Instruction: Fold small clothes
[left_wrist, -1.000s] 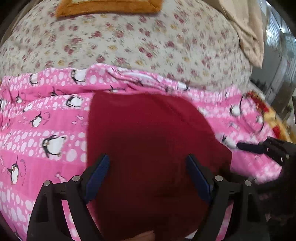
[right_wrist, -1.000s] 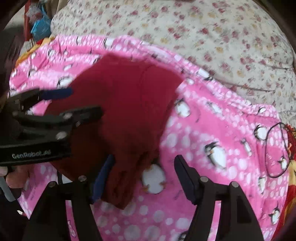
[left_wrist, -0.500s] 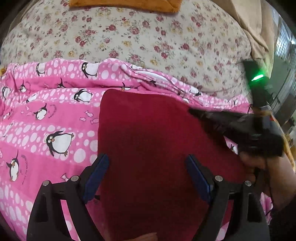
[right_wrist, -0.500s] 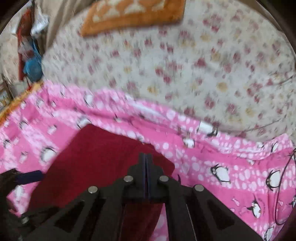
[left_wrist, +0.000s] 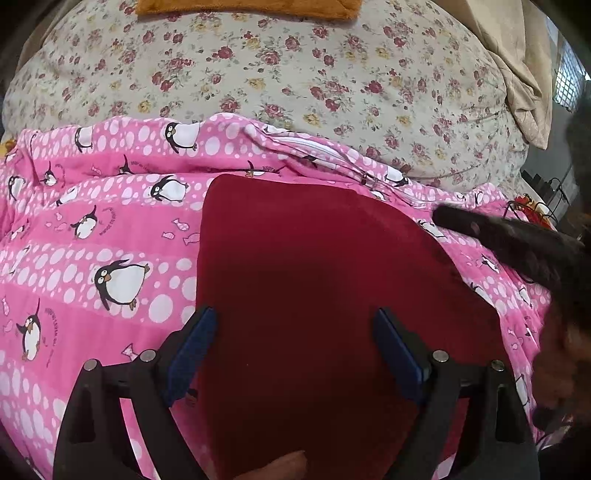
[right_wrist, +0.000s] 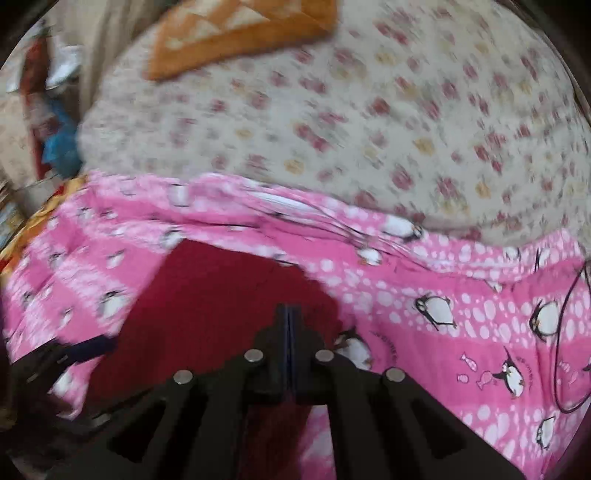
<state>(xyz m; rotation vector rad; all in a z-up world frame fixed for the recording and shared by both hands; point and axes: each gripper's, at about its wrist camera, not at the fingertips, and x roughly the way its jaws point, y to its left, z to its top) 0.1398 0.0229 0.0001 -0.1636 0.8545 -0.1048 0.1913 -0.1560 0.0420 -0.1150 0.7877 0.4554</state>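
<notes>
A dark red cloth (left_wrist: 314, 295) lies flat on the pink penguin blanket (left_wrist: 110, 236). My left gripper (left_wrist: 295, 317) hovers over its near half. Its blue pads (left_wrist: 192, 347) stand wide apart and are opening a little further, touching nothing. In the right wrist view the same red cloth (right_wrist: 207, 295) lies under my right gripper (right_wrist: 289, 308), whose jaws are shut flat together. From the left wrist view the right gripper (left_wrist: 443, 216) reaches in from the right, its tip at the cloth's far right edge over the blanket. No cloth shows between its jaws.
A floral sheet (left_wrist: 295, 92) covers the bed beyond the blanket. An orange mat (right_wrist: 240, 33) lies at the far edge, with beige fabric (left_wrist: 517, 74) at the far right. A black cable (right_wrist: 565, 332) loops on the blanket's right side. A hand (left_wrist: 561, 350) holds the right gripper.
The right gripper closed and swung from the cloth's near right side to its far right edge. The red cloth went from bunched to flat. The left gripper stayed put.
</notes>
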